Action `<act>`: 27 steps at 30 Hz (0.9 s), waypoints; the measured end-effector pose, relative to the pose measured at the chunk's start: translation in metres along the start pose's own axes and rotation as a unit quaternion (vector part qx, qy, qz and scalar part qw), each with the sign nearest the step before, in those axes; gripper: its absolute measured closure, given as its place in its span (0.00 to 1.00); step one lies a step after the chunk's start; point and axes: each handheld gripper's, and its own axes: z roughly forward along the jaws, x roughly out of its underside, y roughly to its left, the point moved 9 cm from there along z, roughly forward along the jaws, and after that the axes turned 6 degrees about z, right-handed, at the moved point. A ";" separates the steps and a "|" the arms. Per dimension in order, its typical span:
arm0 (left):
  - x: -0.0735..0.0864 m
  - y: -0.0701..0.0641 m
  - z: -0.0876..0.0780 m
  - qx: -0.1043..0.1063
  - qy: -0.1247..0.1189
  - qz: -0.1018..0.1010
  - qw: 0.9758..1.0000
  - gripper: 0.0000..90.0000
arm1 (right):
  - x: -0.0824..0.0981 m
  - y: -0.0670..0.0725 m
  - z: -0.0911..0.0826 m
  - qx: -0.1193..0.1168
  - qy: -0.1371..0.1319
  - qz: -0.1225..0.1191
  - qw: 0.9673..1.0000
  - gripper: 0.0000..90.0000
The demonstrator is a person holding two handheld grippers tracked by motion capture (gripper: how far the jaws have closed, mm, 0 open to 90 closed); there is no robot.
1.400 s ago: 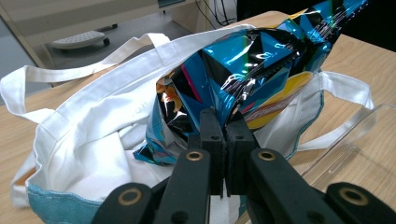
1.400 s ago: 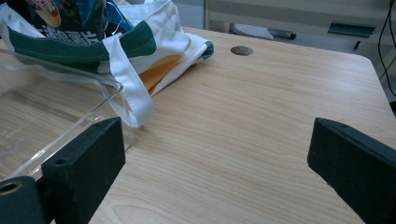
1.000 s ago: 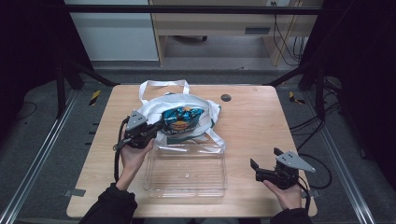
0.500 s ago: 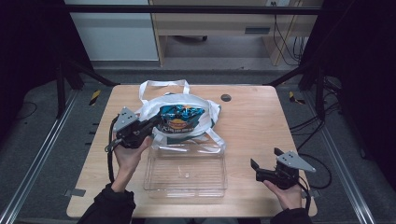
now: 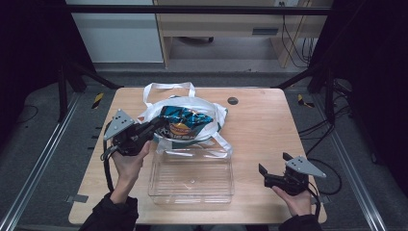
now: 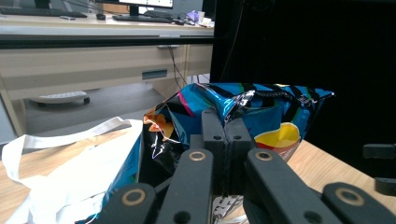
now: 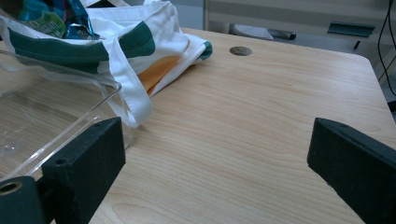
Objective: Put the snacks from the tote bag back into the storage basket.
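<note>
A blue crisp bag (image 5: 184, 122) with a yellow logo hangs above the white tote bag (image 5: 211, 108) with green trim. My left gripper (image 5: 156, 124) is shut on the crisp bag's (image 6: 261, 116) left edge, its jaws pressed together on the foil (image 6: 225, 128). A clear plastic tray (image 5: 191, 177) lies just in front of the tote. Near the table's front right corner, my right gripper (image 5: 273, 174) stands open and holds nothing. In the right gripper view the tote bag (image 7: 135, 46) and the tray's corner (image 7: 70, 100) lie ahead to the left.
The wooden table (image 5: 269, 125) has a small round hole cover (image 5: 233, 100) behind the tote. The tote's white handles (image 5: 168, 88) spread toward the far edge. A desk (image 5: 226, 29) and cables stand beyond the table.
My left gripper has drawn the crisp bag up and out of the tote and moved it a little left. The right gripper has stayed put.
</note>
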 end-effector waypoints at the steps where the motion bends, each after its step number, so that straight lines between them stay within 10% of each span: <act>1: -0.001 -0.002 -0.001 0.003 -0.002 0.001 1.000 1.00 | 0.000 0.000 0.000 0.001 0.000 -0.001 1.000 0.05; 27: -0.017 -0.058 -0.030 0.053 -0.021 0.012 0.998 1.00 | -0.001 -0.002 -0.003 0.007 -0.005 0.004 1.000 0.05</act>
